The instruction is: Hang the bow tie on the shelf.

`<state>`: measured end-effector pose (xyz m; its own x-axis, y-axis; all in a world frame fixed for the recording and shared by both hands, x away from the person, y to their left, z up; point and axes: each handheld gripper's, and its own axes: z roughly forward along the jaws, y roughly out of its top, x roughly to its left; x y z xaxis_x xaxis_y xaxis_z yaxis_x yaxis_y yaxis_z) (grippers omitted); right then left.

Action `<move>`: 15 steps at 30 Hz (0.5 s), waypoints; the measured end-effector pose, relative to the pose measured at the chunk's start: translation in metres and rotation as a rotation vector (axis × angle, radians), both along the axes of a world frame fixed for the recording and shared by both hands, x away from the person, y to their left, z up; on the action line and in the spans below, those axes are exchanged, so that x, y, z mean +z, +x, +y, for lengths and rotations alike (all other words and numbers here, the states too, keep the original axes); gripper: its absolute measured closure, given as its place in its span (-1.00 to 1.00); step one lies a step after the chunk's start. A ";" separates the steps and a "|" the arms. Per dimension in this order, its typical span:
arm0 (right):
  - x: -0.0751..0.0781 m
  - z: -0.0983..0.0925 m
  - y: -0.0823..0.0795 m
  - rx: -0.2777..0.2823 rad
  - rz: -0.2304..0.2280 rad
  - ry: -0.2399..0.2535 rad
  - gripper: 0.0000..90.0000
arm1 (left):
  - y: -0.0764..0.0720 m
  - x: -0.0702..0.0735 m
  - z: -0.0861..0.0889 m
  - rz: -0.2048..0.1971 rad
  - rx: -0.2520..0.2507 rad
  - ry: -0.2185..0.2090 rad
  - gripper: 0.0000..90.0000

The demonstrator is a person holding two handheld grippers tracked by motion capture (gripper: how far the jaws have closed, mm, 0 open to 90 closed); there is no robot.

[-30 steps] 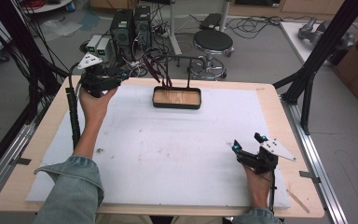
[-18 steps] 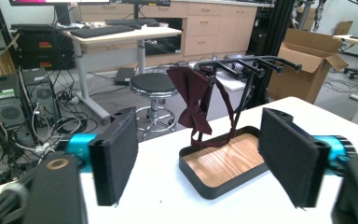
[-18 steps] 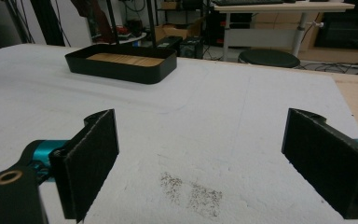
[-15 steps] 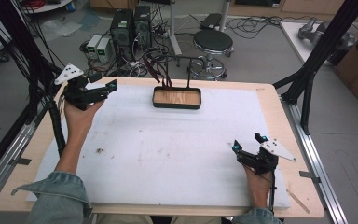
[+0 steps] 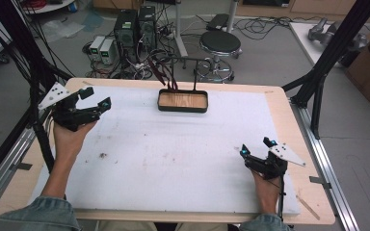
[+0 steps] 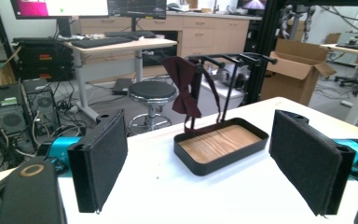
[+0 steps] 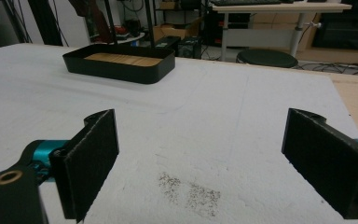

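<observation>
The left gripper [image 5: 92, 98] hovers at the table's far left edge, its jaws just opened wide with nothing between them, pointing toward the dark red bow tie [image 6: 185, 88] that hangs from the black rack [image 6: 233, 59]. To do this well, I judge it should back off level, keeping its jaws clear of the tie's strap. Under the rack, the black tray [image 5: 160, 102] with its wooden floor holds nothing. At the near right, the right gripper [image 5: 255, 148] rests wide open and empty.
</observation>
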<state>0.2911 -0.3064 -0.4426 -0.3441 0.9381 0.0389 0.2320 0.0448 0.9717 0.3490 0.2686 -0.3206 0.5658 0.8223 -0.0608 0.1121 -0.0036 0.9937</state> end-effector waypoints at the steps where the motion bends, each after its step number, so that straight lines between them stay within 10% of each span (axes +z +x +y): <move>1: 0.000 0.000 0.000 0.000 0.001 0.000 -0.78 | -0.006 -0.003 0.002 0.002 -0.007 0.008 -0.57; 15: 0.000 0.000 0.000 0.000 0.002 -0.001 -0.78 | -0.042 -0.033 0.015 0.010 0.013 0.063 -0.60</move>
<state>0.2909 -0.3068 -0.4427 -0.3439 0.9382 0.0388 0.2340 0.0456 0.9712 0.3069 0.2839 -0.3538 0.5543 0.8322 -0.0141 0.1225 -0.0648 0.9904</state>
